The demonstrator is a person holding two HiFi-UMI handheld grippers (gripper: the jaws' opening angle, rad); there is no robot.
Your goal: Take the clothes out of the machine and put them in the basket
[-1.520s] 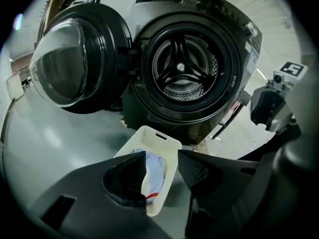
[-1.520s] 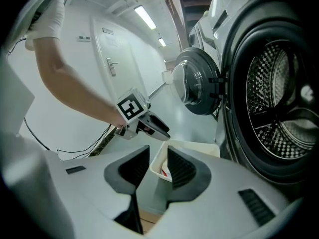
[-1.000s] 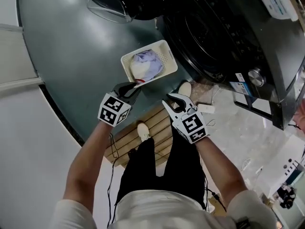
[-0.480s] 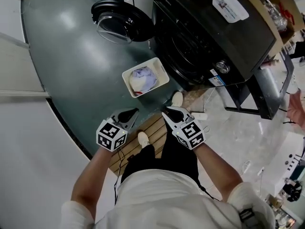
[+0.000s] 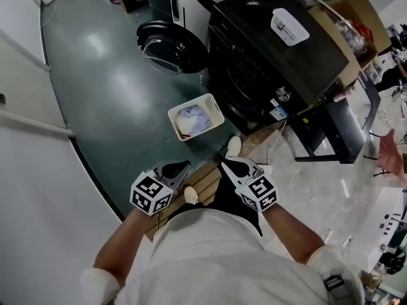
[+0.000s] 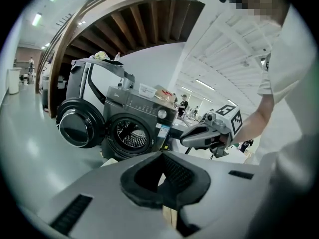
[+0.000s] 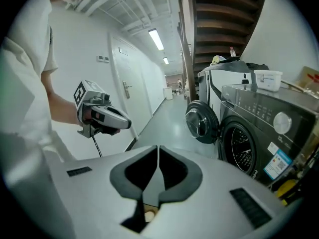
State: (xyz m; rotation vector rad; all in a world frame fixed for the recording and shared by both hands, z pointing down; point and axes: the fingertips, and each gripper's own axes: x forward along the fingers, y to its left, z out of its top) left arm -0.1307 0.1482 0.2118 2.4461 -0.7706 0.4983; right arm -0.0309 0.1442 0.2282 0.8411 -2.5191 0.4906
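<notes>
Grey-green floor (image 5: 108, 88) fills the left side of the head view. The white basket (image 5: 217, 108) sits on it near the centre of that view. The clothes (image 5: 193, 118), a bundle of white and pale lilac fabric with a touch of red at one edge, lie inside the basket.

Just beside the basket, at its 1 o'clock, stands the black front-loading washing machine (image 5: 267, 62). Its round door (image 5: 166, 43) is swung open at the basket's 11 o'clock. In the left gripper view the drum (image 6: 130, 133) shows bare perforated metal. A clear plastic tub (image 5: 290, 25) rests on top of the machine. A cardboard box (image 5: 356, 14) stands past it at 2 o'clock.

At the basket's 6 o'clock, a slatted wooden board (image 5: 202, 178) lies on the floor. My left shoe (image 5: 190, 196) is on it, and my right shoe (image 5: 233, 146) is at its far edge, near the machine.

I hold both tools above the board, apart from the basket and pointing towards it. My left gripper (image 5: 180, 166) is at the basket's 7 o'clock. Its fingers are fully together and hold nothing. My right gripper (image 5: 224, 165) is at the basket's 5 o'clock. Its jaws are closing, with only a thin slit left between the tips and nothing between them. Each tool carries its cube of black-and-white square markers at the wrist end.
</notes>
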